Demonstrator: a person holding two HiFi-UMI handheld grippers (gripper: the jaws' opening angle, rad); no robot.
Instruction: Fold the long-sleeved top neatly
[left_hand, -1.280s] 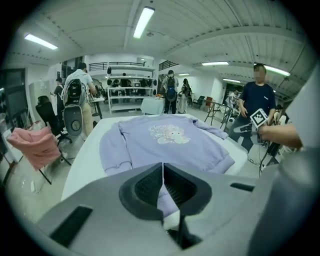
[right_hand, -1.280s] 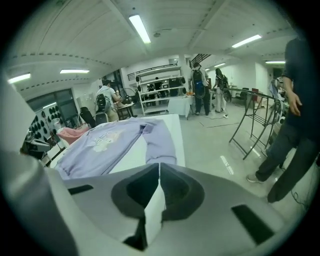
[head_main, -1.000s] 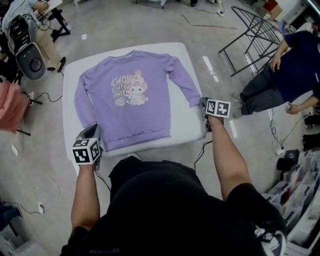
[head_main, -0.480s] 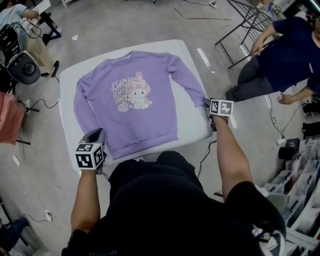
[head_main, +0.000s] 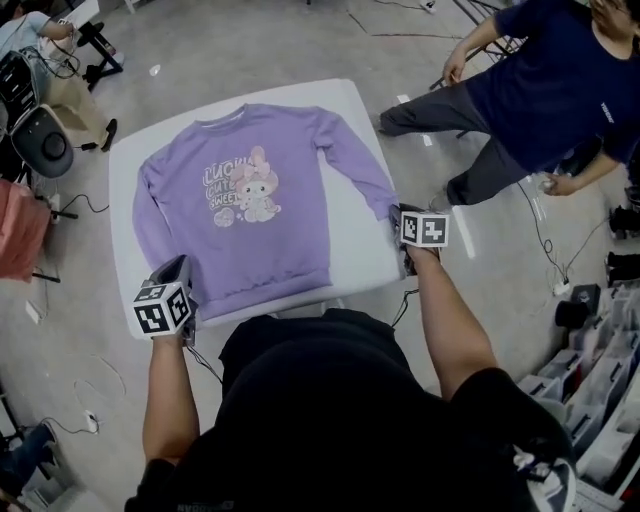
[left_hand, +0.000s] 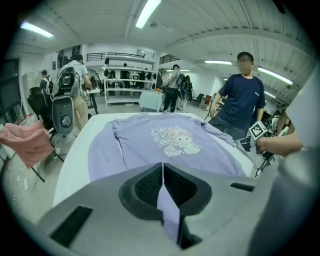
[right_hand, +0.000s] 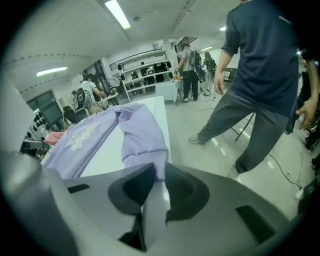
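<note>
A purple long-sleeved top (head_main: 250, 210) with a cartoon print lies flat, front up, on the white table (head_main: 355, 262). At the near left corner, my left gripper (head_main: 178, 270) is shut on a fold of purple fabric at the end of the left sleeve (left_hand: 107, 150); the cloth shows between its jaws (left_hand: 163, 167). By the table's right edge my right gripper (head_main: 399, 213) holds the right sleeve's ribbed cuff (right_hand: 150, 162). Its jaws (right_hand: 159, 172) have just been closing, and the cuff is pinched at their tips.
A person in a dark blue top (head_main: 545, 100) strides close past the table's right side. A chair (head_main: 40, 140) and a pink cloth (head_main: 20, 230) stand to the left. Cables trail on the floor, with storage bins (head_main: 600, 420) at the lower right.
The person in dark blue has walked closer along the table's right side. My left gripper has shifted slightly left at the sleeve end. The right gripper stays at the cuff.
</note>
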